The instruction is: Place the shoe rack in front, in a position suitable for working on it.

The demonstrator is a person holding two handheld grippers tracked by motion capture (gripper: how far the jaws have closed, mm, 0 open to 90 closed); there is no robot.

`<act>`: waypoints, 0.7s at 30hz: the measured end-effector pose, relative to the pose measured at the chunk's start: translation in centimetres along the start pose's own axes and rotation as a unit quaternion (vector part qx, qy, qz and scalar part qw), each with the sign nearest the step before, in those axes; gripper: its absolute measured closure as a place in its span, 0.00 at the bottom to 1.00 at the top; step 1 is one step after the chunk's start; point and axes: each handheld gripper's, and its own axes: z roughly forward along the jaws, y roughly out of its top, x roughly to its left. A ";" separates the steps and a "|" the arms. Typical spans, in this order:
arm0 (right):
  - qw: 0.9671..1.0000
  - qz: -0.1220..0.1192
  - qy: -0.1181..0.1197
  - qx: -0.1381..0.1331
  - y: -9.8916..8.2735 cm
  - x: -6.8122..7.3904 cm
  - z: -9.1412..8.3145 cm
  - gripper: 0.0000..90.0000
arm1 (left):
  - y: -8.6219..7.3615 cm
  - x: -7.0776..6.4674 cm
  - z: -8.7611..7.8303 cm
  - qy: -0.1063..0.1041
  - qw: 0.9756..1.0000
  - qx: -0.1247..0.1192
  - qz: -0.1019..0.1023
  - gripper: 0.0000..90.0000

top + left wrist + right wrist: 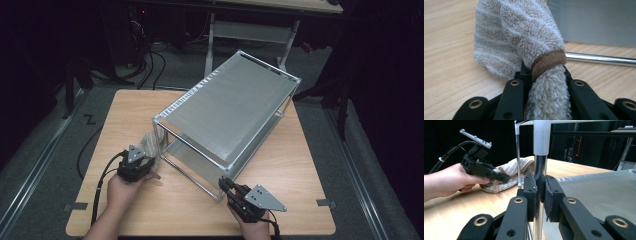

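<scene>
While right tongs (pixel 540 195) clamp the stiff rack post (pixel 539 170) at the bench's near edge, left tongs (pixel 544 82) pinch the soft, light towel (pixel 519 37) by its brown-edged fold; grip limp cloth deep.

A cream-and-beige striped towel (pixel 506 42) with brown trim, a silver rack (pixel 235 107) with grey shelves, black grippers, a light wood table (pixel 125 115).

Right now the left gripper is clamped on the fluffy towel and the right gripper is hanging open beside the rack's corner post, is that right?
Not quite. The right gripper is not open beside the post: the right gripper view shows it shut on that post, its pads pressed against both sides. The rest holds: the left gripper is clamped on the towel.
</scene>
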 end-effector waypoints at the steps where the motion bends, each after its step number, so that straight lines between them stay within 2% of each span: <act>1: 1.000 0.000 0.000 0.000 0.0 0.0 0.0 0.90 | 0.0 -0.1 -0.4 -0.001 1.000 -0.012 0.001 0.82; 4: 1.000 0.001 0.001 -0.001 0.0 0.0 0.0 0.90 | -0.1 -0.6 -1.5 -0.007 0.999 -0.034 0.003 0.82; 7: 1.000 0.001 0.000 -0.001 0.0 0.0 0.0 0.90 | -0.2 -1.7 -3.2 -0.023 0.998 -0.058 0.005 0.82; 10: 1.000 0.001 0.001 -0.001 -0.1 0.0 0.0 0.90 | -0.3 -3.4 -4.4 -0.050 0.996 -0.067 0.023 0.82; 11: 1.000 0.001 0.001 -0.001 0.0 0.0 0.0 0.90 | -0.3 -4.2 -4.6 -0.063 0.995 -0.066 0.034 0.82; 13: 1.000 0.000 0.003 0.000 0.0 0.1 0.1 0.90 | -0.4 -5.3 -4.6 -0.076 0.994 -0.064 0.047 0.82; 14: 1.000 0.000 0.004 0.000 0.0 0.1 0.1 0.90 | -0.3 -5.7 -4.5 -0.074 0.994 -0.062 0.052 0.82; 16: 1.000 0.000 0.004 0.001 0.0 0.2 0.1 0.90 | -0.1 -5.9 -4.0 -0.065 0.995 -0.061 0.050 0.82; 18: 1.000 -0.001 0.005 0.001 0.0 0.2 0.1 0.90 | 0.3 -5.2 -3.3 -0.056 0.996 -0.062 0.029 0.82; 21: 1.000 -0.001 0.007 0.000 -0.1 0.2 0.1 0.90 | 1.0 -4.1 -2.7 -0.034 0.997 -0.067 0.021 0.82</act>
